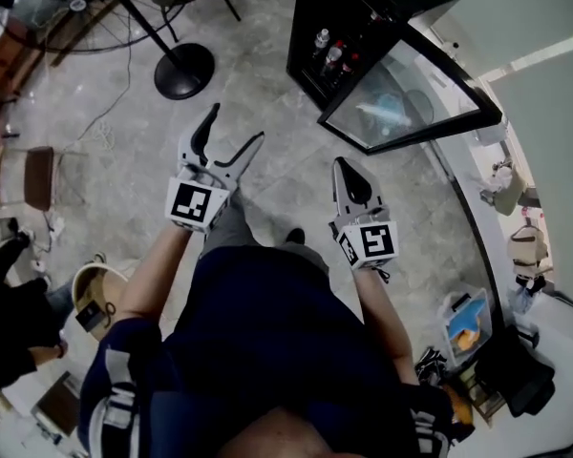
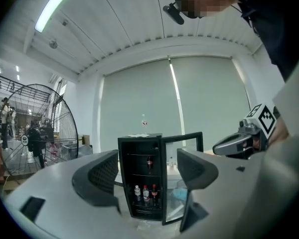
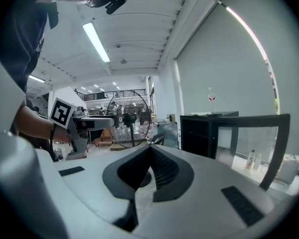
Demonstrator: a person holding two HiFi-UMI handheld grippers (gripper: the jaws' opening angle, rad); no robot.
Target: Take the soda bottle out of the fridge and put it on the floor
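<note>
The black mini fridge (image 1: 363, 27) stands on the floor ahead at the top right, its glass door (image 1: 411, 98) swung open. Several bottles stand inside; a dark soda bottle (image 2: 149, 162) is on the upper shelf, and others (image 2: 146, 194) are on the lower shelf. My left gripper (image 1: 237, 124) is open and empty, well short of the fridge, which shows between its jaws in the left gripper view. My right gripper (image 1: 342, 165) is shut on nothing, also short of the fridge and left of the open door (image 3: 249, 143).
A big floor fan (image 2: 40, 128) stands to the left, its round base (image 1: 183, 70) ahead of my left gripper. A chair (image 1: 29, 177) and another person (image 1: 10, 322) are at the left. Bags and a blue box (image 1: 466, 321) lie along the right wall.
</note>
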